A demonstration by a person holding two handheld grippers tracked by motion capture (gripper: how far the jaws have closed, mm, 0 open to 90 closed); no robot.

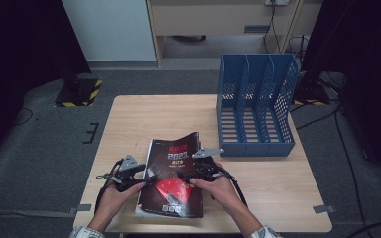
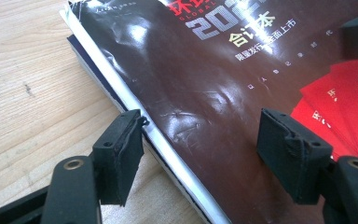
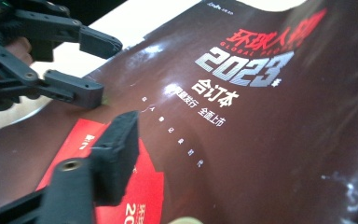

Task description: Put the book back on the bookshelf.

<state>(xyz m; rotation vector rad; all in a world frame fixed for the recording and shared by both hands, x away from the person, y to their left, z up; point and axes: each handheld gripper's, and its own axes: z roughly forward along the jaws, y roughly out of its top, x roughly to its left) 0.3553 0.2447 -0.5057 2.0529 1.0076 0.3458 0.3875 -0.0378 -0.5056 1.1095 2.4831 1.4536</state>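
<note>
On the pale wooden table (image 1: 144, 116) amid grey carpet (image 1: 39, 148), both grippers' jaws apart over a dark magazine (image 1: 176, 163)

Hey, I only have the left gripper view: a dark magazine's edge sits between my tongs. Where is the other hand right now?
Observer: The right tongs are over the middle of the magazine, pointing toward your left tongs.
Operator: Okay. What else is on the table?
Observer: A blue file rack with three slots stands upright at the far right of the table, apart from the magazine.
Operator: Does the cover lie flat all over?
Observer: No. Its far right corner, the one nearest the rack, looks curled upward.
</note>
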